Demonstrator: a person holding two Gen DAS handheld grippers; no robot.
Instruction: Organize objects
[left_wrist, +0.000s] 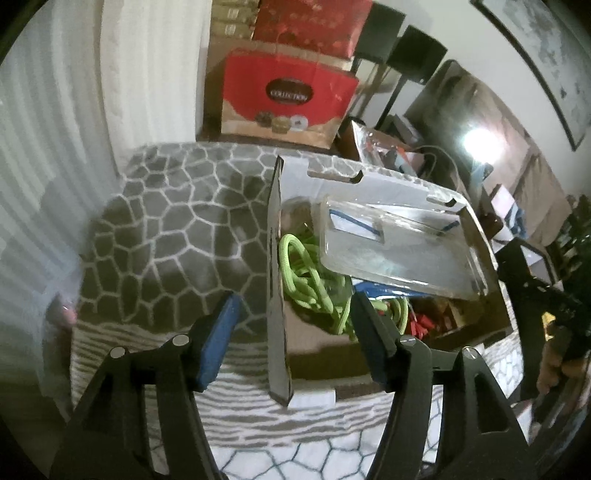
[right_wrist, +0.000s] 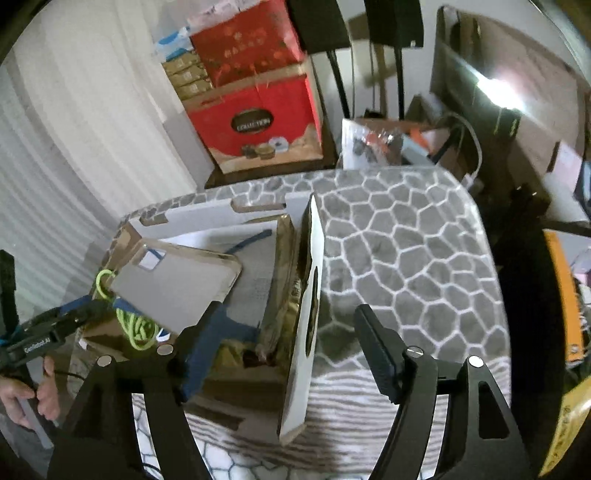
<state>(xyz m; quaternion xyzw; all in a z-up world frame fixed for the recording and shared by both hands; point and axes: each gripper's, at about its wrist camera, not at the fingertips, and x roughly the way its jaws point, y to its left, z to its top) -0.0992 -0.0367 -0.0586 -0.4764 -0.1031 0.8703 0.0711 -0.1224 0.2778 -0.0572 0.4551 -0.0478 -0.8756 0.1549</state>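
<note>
An open cardboard box (left_wrist: 317, 343) sits on the grey patterned cover (left_wrist: 177, 229). It holds a clear plastic tray (left_wrist: 399, 254), a green cord (left_wrist: 314, 280) and red items (left_wrist: 421, 325). My left gripper (left_wrist: 291, 325) is open and straddles the box's upright left flap (left_wrist: 277, 280). In the right wrist view, my right gripper (right_wrist: 284, 343) is open and straddles the box's upright right flap (right_wrist: 306, 317). The tray (right_wrist: 177, 280), the green cord (right_wrist: 136, 325) and a gold packet (right_wrist: 280, 280) show inside. The left gripper (right_wrist: 55, 328) shows at the box's far side.
Red gift boxes (left_wrist: 288, 99) are stacked behind the covered surface. Clutter and a cable (left_wrist: 428, 155) lie at the back right. A dark screen (right_wrist: 491, 96) stands at the right. A white curtain (left_wrist: 48, 110) hangs at the left.
</note>
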